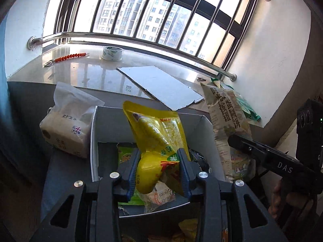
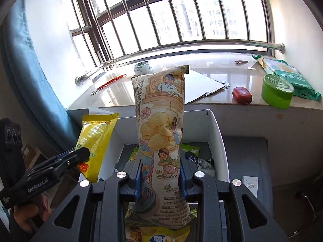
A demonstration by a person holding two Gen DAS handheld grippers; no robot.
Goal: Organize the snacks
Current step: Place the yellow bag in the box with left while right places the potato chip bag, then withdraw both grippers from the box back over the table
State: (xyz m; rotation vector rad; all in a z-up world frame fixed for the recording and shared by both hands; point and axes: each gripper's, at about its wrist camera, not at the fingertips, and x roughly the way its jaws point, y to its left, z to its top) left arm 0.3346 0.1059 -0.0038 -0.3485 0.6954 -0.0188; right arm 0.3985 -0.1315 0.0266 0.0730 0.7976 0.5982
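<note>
Left wrist view: the left gripper (image 1: 159, 169) has its fingers clamped on a yellow snack bag (image 1: 155, 133), the right gripper (image 2: 160, 178) on a tall biscuit bag (image 2: 160, 121), both above the white box (image 1: 208, 129). Carrying step, I judge; next needs lowering each inside the box walls before releasing.

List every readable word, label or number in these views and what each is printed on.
"DAS": side of the black right claw.
"GenRobot.AI": side of the black left claw.
"4": white plastic tissue pack.
Chinese print on the yellow snack bag and the tall illustrated biscuit bag: not transcribed with confidence; fine print too small.
</note>
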